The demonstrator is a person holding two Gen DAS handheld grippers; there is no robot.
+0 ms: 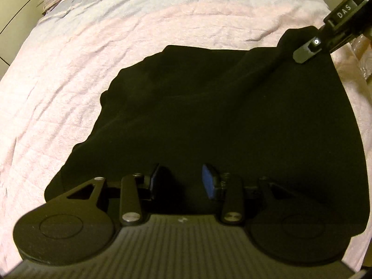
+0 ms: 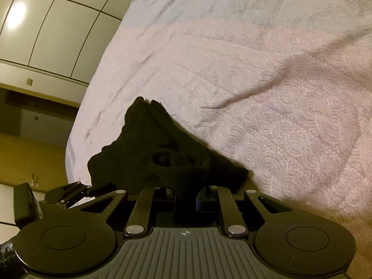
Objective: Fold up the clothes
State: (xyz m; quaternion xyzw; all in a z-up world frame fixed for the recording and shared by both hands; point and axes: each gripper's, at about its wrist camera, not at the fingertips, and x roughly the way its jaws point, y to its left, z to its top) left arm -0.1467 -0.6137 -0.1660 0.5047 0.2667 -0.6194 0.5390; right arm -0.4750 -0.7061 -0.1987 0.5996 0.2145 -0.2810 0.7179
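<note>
Nearest the left wrist camera, the left gripper (image 1: 183, 181) hangs steeply over the near edge of a black, soft, matte fabric garment (image 1: 209, 116), its blue-padded fingers (image 1: 209, 179) standing apart with dark cloth beneath and between them; whether the pads press that cloth I cannot tell from so dark a picture. The garment lies spread across a pale pink quilted bedspread (image 1: 69, 93), roughly in the middle of the bed and reaching toward its right edge. At the garment's far right corner the right gripper (image 2: 186, 197) has its jaws nearly together, clamped on a bunched fold of the black cloth, which stands up in a peak ahead of it in the right wrist view. The step in hand appears to be laying or drawing over one fold. To do it well, both corners should travel together and level, so the edge stays straight. The left jaws need a sure bite on a single edge, not a wad. Tension between the two grips should be kept gentle, enough to flatten wrinkles without dragging the bedspread.
</note>
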